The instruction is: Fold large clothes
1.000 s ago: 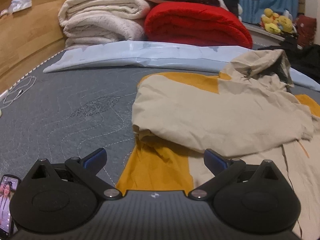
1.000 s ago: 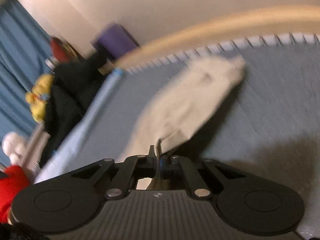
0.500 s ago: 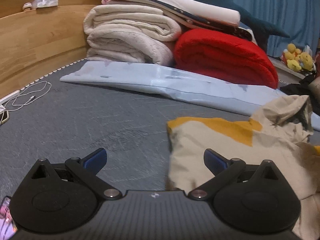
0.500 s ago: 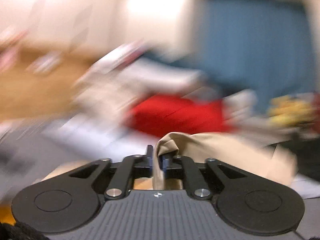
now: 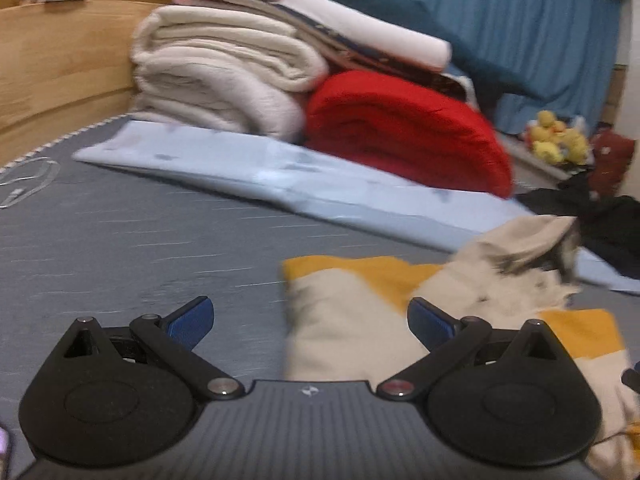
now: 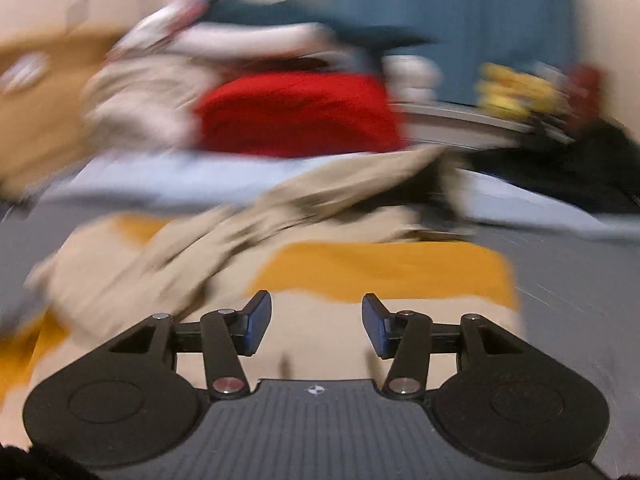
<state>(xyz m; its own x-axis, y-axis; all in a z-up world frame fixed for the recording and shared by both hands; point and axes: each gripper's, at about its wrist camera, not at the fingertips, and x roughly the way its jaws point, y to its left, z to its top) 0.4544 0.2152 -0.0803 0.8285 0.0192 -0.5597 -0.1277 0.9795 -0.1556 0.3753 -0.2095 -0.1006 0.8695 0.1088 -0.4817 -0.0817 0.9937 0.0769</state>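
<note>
Jacket (image 6: 360, 272) lies directly ahead of the just-opened, empty right claw (image 6: 316, 326), while the wide, empty left claw (image 5: 310, 320) sits at its left edge.

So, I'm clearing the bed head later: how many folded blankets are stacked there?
2 clear ones: the cream blanket by the wooden headboard and the red blanket beside it. Flatter bedding lies on top, and more may be hidden behind.

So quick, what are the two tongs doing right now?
Left tongs: open, holding nothing.
Right tongs: open, just been opening; the jacket lies released beneath them.
</note>
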